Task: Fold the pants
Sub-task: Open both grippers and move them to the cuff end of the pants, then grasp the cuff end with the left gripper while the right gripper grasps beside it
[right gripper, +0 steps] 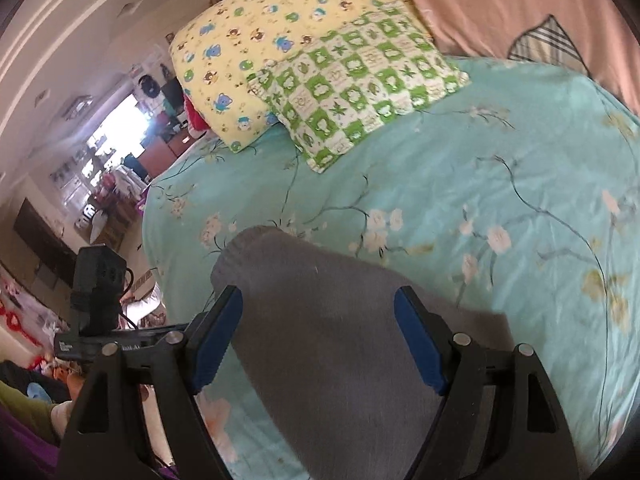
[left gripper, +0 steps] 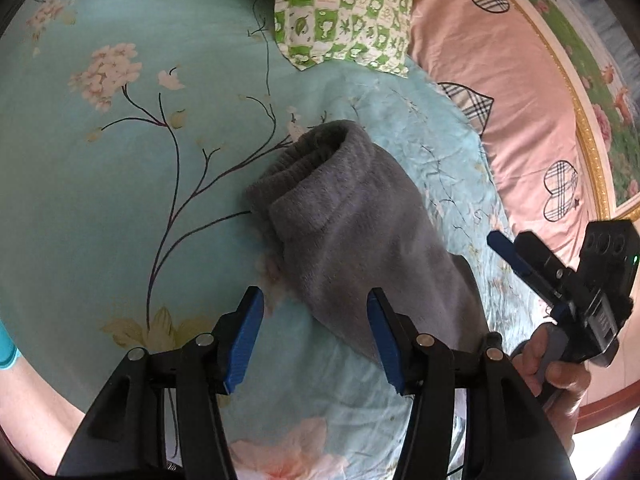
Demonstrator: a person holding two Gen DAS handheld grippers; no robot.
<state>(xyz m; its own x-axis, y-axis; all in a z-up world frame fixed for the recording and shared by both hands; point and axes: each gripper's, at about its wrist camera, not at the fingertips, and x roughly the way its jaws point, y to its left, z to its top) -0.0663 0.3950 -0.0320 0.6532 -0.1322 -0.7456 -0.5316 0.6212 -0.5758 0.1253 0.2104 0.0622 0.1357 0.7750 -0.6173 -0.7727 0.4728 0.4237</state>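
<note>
Grey fleecy pants [left gripper: 352,220] lie folded into a thick bundle on the teal flowered bedsheet [left gripper: 120,200], with the ribbed waistband at the far end. My left gripper [left gripper: 316,304] hovers open over the bundle's near corner, its blue pads apart and pressing on nothing. In the right wrist view the pants [right gripper: 320,360] fill the space beneath my right gripper [right gripper: 320,300], which stands wide open above the cloth without clamping it. A hand [left gripper: 556,368] holds the right gripper's handle at the right edge of the left wrist view.
A green checked pillow [left gripper: 344,12] and a yellow printed pillow [right gripper: 260,48] lie at the head of the bed. A pink quilt [left gripper: 500,80] runs along the right side. The bed's left edge [right gripper: 148,220] drops to a cluttered room.
</note>
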